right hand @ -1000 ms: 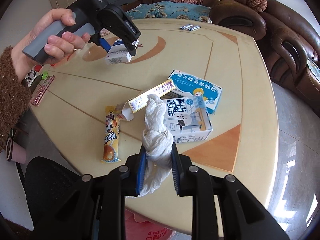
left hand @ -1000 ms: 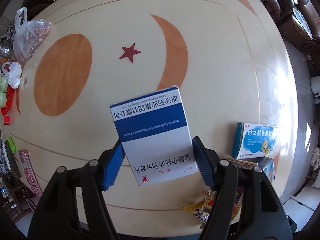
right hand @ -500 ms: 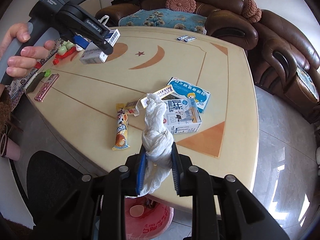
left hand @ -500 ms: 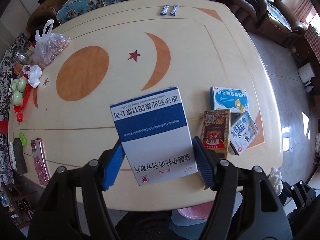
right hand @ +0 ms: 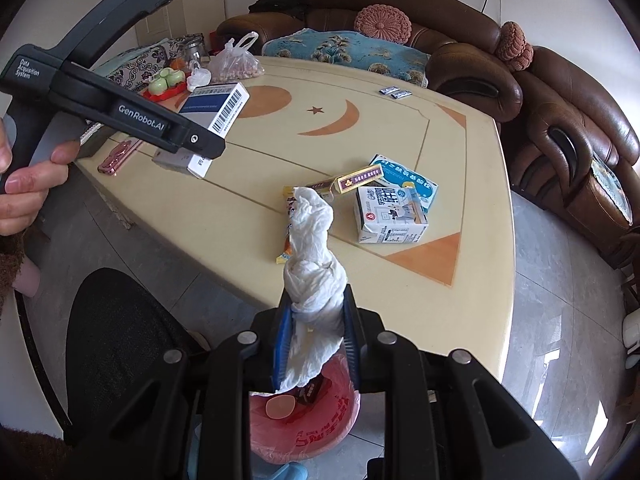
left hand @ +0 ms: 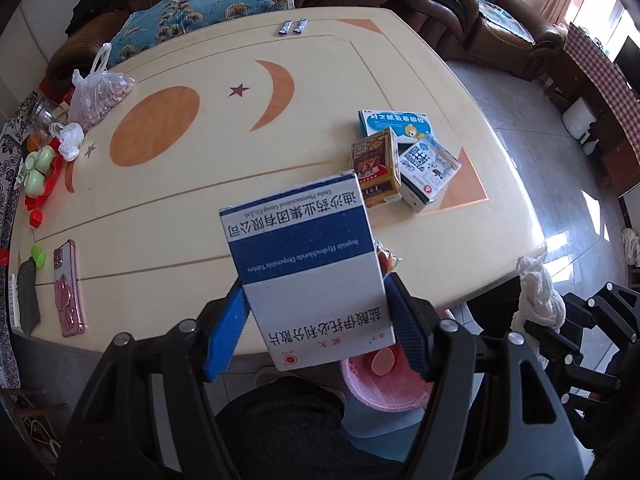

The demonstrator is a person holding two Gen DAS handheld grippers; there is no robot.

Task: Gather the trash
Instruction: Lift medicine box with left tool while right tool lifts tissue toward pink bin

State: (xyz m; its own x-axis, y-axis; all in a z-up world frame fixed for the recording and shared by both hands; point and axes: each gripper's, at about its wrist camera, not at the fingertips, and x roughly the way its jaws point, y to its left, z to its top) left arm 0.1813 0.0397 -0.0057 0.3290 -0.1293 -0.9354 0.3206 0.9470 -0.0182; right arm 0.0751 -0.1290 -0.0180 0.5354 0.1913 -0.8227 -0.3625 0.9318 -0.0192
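My left gripper [left hand: 316, 328] is shut on a blue and white medicine box [left hand: 304, 264] and holds it in the air at the table's near edge; the box also shows in the right wrist view [right hand: 214, 114]. My right gripper [right hand: 314, 332] is shut on a twisted white tissue [right hand: 314, 264], held off the table's edge above a pink-lined trash bin [right hand: 308, 420]. The bin also shows in the left wrist view [left hand: 384, 380], below and right of the box. The tissue and right gripper appear there at the right [left hand: 536, 296].
On the cream table [left hand: 168, 216] lie a blue box [left hand: 394, 122], a red-gold box [left hand: 376, 168], a milk carton [right hand: 390, 212], a snack wrapper [right hand: 286, 240], a pink phone [left hand: 68, 288], a plastic bag [left hand: 98, 92] and two sachets [left hand: 292, 26]. Brown sofas [right hand: 560, 120] stand behind.
Both grippers have drawn back from the table toward its near edge, each still holding its item. The pink bin has come into view under both.
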